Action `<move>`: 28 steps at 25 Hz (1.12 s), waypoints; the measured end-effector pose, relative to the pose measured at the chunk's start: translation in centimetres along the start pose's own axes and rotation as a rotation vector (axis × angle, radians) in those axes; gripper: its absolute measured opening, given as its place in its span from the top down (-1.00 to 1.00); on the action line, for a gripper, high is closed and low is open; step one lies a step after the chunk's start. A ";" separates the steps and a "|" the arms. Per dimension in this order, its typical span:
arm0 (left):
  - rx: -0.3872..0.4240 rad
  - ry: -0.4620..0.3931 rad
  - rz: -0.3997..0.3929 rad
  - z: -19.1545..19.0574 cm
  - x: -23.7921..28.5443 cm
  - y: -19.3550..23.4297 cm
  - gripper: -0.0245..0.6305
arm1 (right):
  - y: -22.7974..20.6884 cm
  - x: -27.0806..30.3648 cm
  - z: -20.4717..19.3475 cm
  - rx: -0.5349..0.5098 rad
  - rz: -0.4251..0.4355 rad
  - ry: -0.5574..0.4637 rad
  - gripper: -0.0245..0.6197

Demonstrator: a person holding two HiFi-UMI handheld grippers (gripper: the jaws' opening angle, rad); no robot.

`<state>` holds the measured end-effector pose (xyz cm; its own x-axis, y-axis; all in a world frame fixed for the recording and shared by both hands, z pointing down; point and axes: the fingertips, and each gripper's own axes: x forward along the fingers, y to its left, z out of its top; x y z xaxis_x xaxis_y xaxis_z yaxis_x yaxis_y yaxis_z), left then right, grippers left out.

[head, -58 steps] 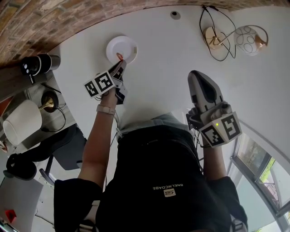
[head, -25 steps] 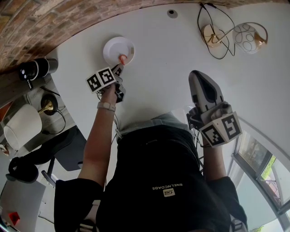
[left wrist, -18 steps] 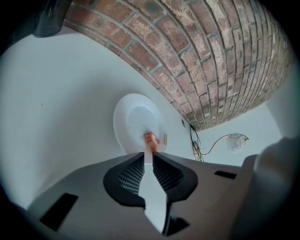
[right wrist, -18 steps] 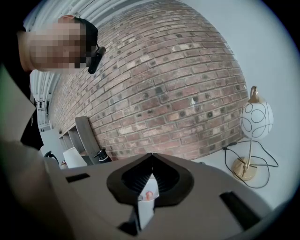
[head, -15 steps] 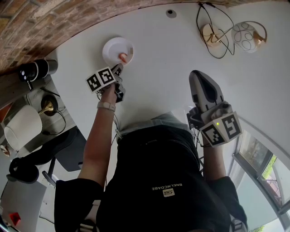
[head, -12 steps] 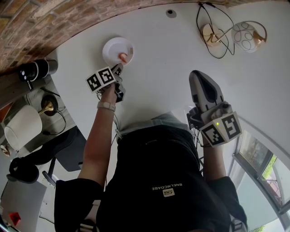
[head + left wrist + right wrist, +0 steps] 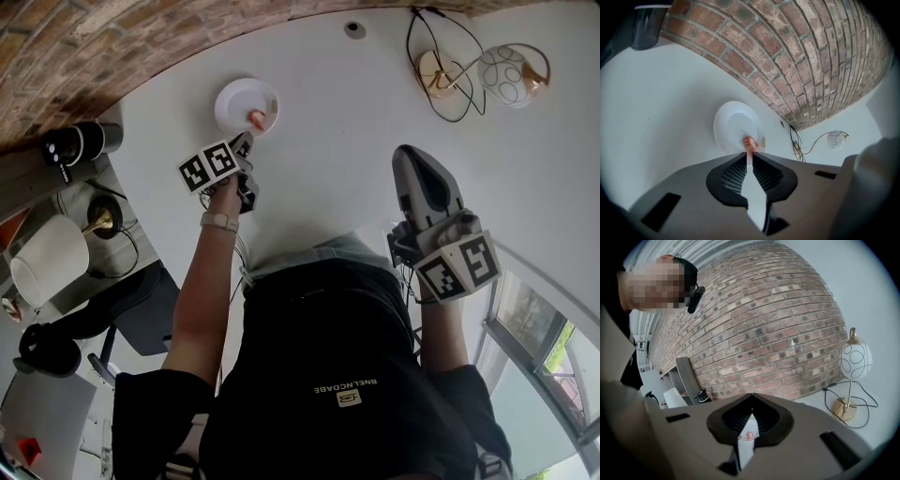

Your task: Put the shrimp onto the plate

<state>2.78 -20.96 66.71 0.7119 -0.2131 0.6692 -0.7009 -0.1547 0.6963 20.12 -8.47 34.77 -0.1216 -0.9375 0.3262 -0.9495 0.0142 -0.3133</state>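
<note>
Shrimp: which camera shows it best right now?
Left gripper view: the shrimp lies large on the plate, just beyond the left gripper's slightly parted jaws. Head view shows it only as a small orange spot. Right gripper view misses it, facing the brick wall.

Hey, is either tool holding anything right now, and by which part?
Nothing is held. The shrimp lies on the plate just past the left tool, whose jaws stand slightly apart; the right tool is shut and empty.

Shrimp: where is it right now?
In the head view, the shrimp lies on the white plate, far left on the table, just beyond the left gripper.
</note>
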 end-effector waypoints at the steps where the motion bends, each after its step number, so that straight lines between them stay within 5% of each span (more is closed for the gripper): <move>1: 0.005 -0.004 -0.007 0.1 -0.2 -0.3 0.81 | 0.1 0.0 0.0 -0.001 0.002 -0.001 0.91; 18: 0.249 -0.215 -0.185 4.6 -7.8 -9.6 0.81 | 2.1 -0.7 0.4 -0.024 0.058 -0.026 0.91; 23: 0.421 -0.241 -0.148 4.6 -9.8 -11.6 0.92 | 2.7 -1.0 0.6 -0.024 0.081 -0.044 0.91; 28: 0.475 -0.293 -0.159 4.9 -12.6 -13.5 0.92 | 3.6 -1.4 0.6 -0.023 0.112 -0.063 0.91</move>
<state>3.05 -20.95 47.62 0.8155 -0.3992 0.4190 -0.5775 -0.6085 0.5443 17.06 -7.36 32.67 -0.2094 -0.9495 0.2336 -0.9376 0.1271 -0.3235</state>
